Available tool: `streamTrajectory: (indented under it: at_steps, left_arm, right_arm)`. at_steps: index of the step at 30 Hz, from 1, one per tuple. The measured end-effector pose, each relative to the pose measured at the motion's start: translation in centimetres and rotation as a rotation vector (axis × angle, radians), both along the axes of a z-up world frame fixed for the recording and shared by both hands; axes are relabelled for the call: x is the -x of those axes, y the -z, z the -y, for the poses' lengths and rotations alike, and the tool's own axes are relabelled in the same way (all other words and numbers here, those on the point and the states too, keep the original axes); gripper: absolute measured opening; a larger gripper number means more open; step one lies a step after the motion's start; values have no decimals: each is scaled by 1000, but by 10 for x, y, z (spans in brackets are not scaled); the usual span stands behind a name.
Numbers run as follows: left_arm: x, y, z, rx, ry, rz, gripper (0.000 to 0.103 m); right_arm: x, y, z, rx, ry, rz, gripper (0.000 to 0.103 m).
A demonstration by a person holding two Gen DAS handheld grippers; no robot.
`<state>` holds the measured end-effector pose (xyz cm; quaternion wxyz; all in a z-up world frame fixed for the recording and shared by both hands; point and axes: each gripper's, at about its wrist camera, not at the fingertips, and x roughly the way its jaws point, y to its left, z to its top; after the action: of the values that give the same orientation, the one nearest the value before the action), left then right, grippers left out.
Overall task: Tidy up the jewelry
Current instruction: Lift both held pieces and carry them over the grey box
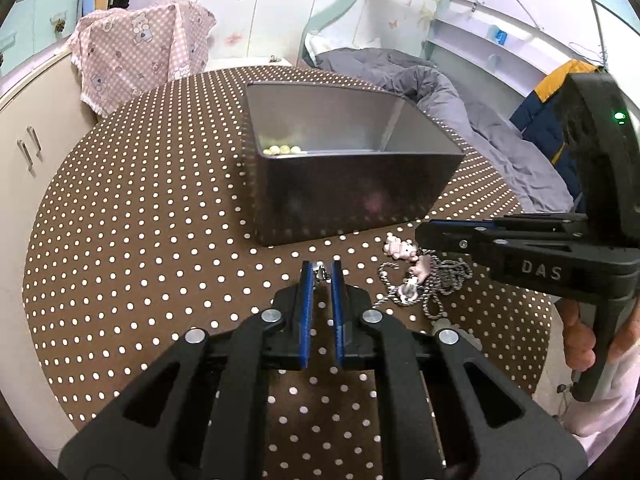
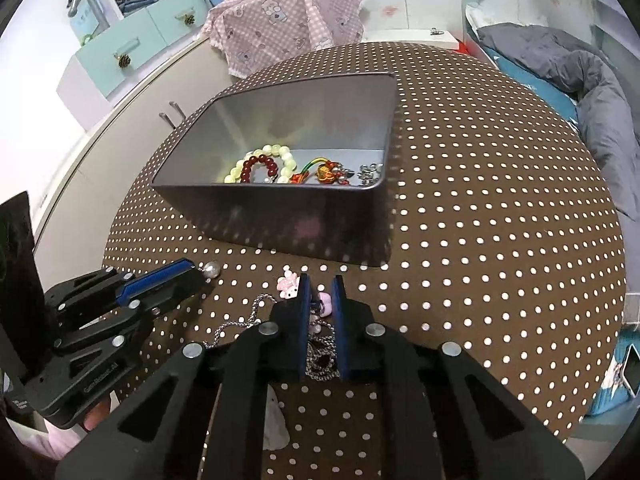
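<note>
On the polka-dot tabletop point(image 2: 480, 240), just in front of the grey box point(image 2: 280, 224), lies a silver chain necklace point(image 1: 440, 280) with pink charms point(image 1: 400, 249), loosely heaped. The right tongs point(image 2: 320, 292) stand narrow, with chain and a pink charm between the blue pads; they appear clamped on the chain. The left tongs point(image 1: 320, 272) are likewise narrow, pinching a small metal fitting point(image 1: 320, 270) at their tips, seemingly one end of the same piece, ending in a silver bead point(image 2: 212, 270). The box already holds beaded bracelets point(image 2: 260, 166) and a red-and-gold knotted ornament point(image 2: 324, 172). Judgement: the chain is light, limp and slippery, prone to trail, snag or slide out; the charms look brittle. Grip the chain near the charms, not the charms themselves.
</note>
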<state>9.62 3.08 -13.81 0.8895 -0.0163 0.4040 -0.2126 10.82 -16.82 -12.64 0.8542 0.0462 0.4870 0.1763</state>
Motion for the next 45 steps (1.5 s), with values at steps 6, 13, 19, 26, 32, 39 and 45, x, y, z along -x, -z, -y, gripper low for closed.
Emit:
streamTrajectory:
  at_steps: [6,13,19,26,32,39,45]
  left_arm:
    - [6,-10,0,13,8,25,9]
    - [9,-19,1,18,19,55,9]
    - [6,-30,-1,19,18,85,9]
    - [4,-39,-4,21,12,118,9]
    - [1,-51,-6,22,7,153,9]
    - [-9,-69,-4,26,0,200,9]
    - [-21,-75,2,14,-2,209,9]
  right_arm:
    - [5,-5,7,-24,17,3,9]
    - [11,-20,16,-39,29,39,9]
    - [14,-33,18,-43,31,71,9]
    - [14,-51,16,-37,22,116,9]
    - [11,-71,14,-33,0,172,9]
    - [3,-91,13,-32,-1,237,9]
    - [-10,-90,16,-44,11,229,9]
